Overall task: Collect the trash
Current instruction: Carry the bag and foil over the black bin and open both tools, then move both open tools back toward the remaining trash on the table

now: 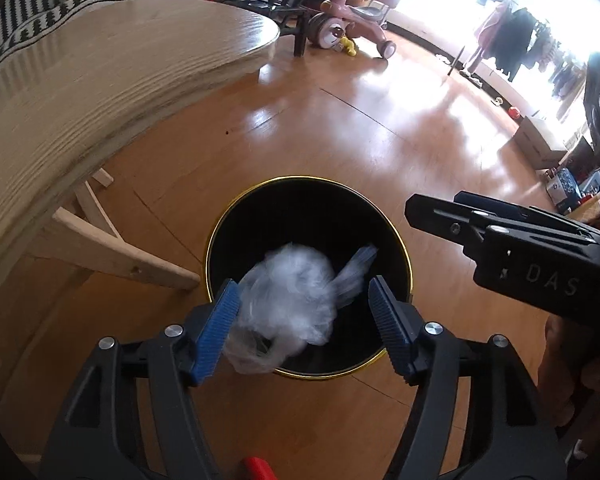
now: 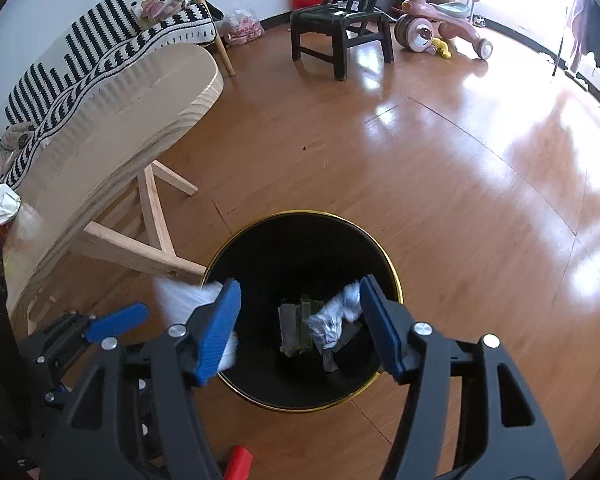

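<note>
I am looking down on a crumpled clear plastic bag (image 1: 288, 304) that is hanging blurred over the mouth of the black bin with the gold rim (image 1: 236, 208); it is sitting between the blue pads (image 1: 216, 332) of my left gripper (image 1: 304, 328), brushing the left pad while the right one is standing clear of it — the jaws are spread apart, not pinching it. In the right wrist view a silvery crumpled wrapper (image 2: 336, 316) is showing just beside the right pad of my right gripper (image 2: 300, 328), over the bin (image 2: 228, 248), whose bottom is holding dark scraps (image 2: 296, 332); whether the wrapper is touching the pad I cannot tell, and these jaws are standing wide too. The bin is standing on a glossy wooden floor (image 2: 460, 184), just beside the leg of a pale wooden table (image 2: 112, 108). Farther off, a black chair (image 2: 340, 28) and a pink ride-on toy (image 2: 436, 20) are standing near the wall.
</note>
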A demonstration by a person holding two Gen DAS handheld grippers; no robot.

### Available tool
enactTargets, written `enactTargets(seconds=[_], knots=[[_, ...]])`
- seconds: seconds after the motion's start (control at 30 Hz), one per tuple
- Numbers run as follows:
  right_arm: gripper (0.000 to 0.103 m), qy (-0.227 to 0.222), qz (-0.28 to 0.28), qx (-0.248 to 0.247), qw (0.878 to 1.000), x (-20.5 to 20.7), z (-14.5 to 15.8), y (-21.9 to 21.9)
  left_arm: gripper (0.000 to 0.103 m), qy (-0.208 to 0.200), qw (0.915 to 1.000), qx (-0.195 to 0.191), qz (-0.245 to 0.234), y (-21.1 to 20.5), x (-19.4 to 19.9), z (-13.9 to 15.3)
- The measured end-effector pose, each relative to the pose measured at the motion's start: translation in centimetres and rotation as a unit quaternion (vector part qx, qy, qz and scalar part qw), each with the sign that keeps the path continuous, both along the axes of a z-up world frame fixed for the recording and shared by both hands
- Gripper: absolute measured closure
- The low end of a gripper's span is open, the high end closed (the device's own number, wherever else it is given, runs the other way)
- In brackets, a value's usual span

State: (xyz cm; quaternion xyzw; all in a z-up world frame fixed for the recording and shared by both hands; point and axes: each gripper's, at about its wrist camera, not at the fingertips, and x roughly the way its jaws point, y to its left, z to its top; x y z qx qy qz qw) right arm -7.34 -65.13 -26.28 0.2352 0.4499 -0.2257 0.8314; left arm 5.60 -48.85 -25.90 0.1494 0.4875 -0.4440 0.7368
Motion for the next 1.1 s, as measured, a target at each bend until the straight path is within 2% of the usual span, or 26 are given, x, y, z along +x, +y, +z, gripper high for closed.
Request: enactTargets(seconds=[0.07,0.23,0.33,0.57,0.73,0.87,0.97,1.1], knots=[[0.043,0.002,-0.001,-0.002,1.000,-0.1,0.0,0.0,0.035,0.002,1.0000,0.003,0.003,0.1,0.1,-0.1],[0.042,0.004,-0.002,-0.005,1.000,-0.3,0.5,0.4,0.025,0.006,0.9998,-0.008,0.019,0.9,0.6,0.4],[0.040,0.004,0.009,-0.008,1.000,-0.1,1.7,1.2,0.024,0.009,0.9993,-0.017,0.034,1.8,0.6,1.0],[0.035,-0.025,0.050,-0.030,0.998,2.6,6.6,5.6,0.024,0.027,0.9922,-0.092,0.080,7.3,2.0,6.0],[0.034,-0.070,0.091,-0.027,0.993,6.7,10.3,11.1,0.023,-0.019,0.9891,-0.094,0.112,15.1,4.9,11.0],[0.034,-0.094,0.146,-0.015,0.985,11.3,12.9,16.7,0.022,-0.059,0.9839,-0.064,0.156,22.7,7.8,12.9],[0.034,-0.104,0.191,-0.004,0.976,15.1,13.7,21.4,0.019,-0.095,0.9718,-0.038,0.212,30.9,10.4,13.8],[0.034,-0.105,0.247,0.029,0.963,21.2,13.8,27.7,0.018,-0.114,0.9541,-0.009,0.277,39.9,13.9,13.9]])
